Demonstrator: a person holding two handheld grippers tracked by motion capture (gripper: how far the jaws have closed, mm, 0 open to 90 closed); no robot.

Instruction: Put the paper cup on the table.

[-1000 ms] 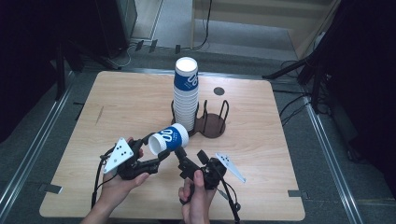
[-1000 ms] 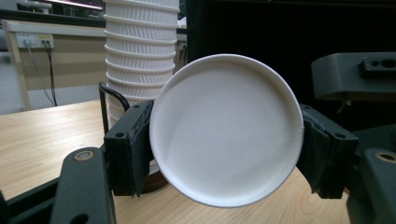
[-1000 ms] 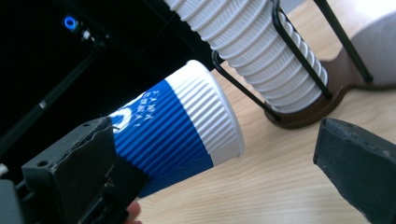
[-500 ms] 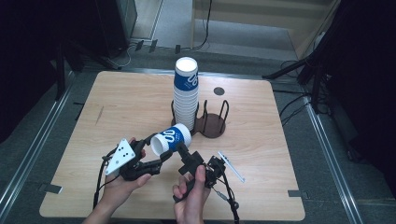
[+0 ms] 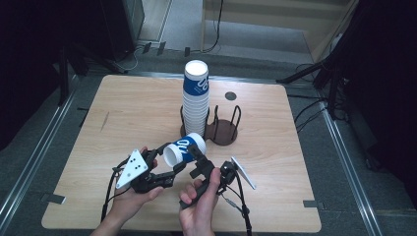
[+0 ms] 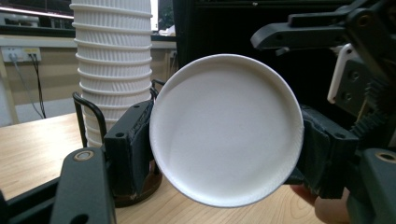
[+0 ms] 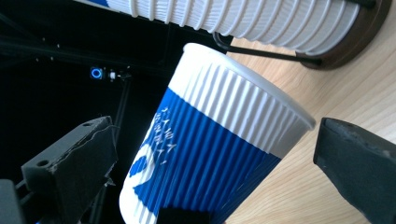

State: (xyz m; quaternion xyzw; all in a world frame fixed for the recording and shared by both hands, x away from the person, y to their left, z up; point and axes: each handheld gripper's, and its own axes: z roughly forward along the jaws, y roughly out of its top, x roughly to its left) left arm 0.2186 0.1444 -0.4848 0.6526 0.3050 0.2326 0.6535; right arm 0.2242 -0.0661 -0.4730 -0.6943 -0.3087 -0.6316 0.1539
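Left gripper [image 6: 224, 154]: jaws clamped on the base end of a blue-and-white ribbed paper cup [image 5: 184, 148], held tilted above the table [image 5: 123, 113].
Right gripper [image 7: 219, 172]: jaws spread either side of the cup, not touching.
Cup print: white characters, unreadable.
Background: cup stack [image 5: 195, 101] in wire holder [image 5: 223, 129].

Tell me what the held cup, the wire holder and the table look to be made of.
Held cup: likely paper, matte, ribbed blue-and-white sleeve, smooth white bottom disc. Wire holder: thin dark rods, probably painted metal, on a dark round base, maybe wood or plastic. Table: light wood-grain top, possibly laminate, low sheen.
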